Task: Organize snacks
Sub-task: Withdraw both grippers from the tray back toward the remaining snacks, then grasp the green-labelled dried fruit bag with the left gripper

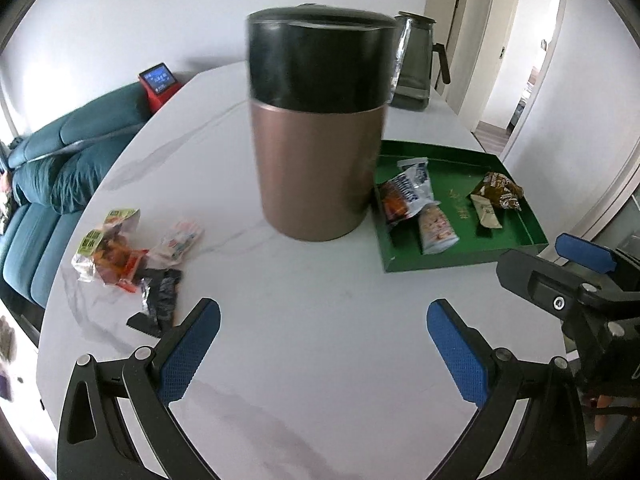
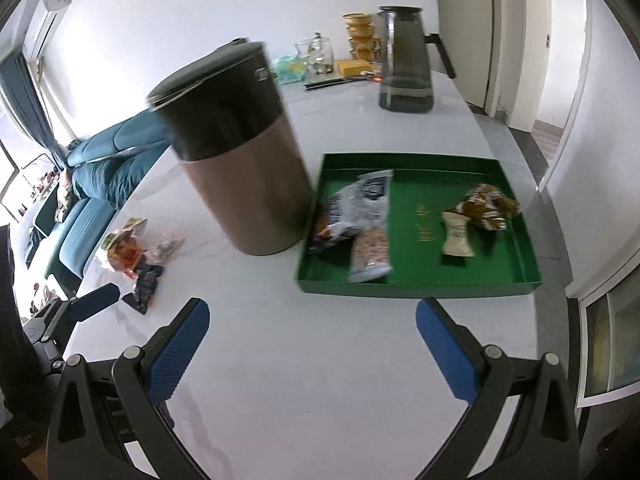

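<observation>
From the left wrist view, the left gripper (image 1: 323,350) hangs wide open and empty over the white marble table (image 1: 320,360). A loose heap of crinkled snack packets (image 1: 132,256) lies far-left of its fingers, left of the tall copper-and-black canister (image 1: 316,136); the black packet's long axis runs near-to-far.

From the right wrist view, the right gripper (image 2: 312,350) is also spread wide, holding nothing, facing the shallow green cardboard tray (image 2: 416,284), which holds four packets. The heap lies nearer the left gripper, by my judgement.

A home's living and dining area: a white marble-look counter (image 1: 320,340) beside a teal upholstered sofa (image 1: 60,168), with a smoked-glass pitcher (image 2: 406,60) and stacked yellow bowls (image 2: 360,36) near an open doorway (image 1: 520,52).
</observation>
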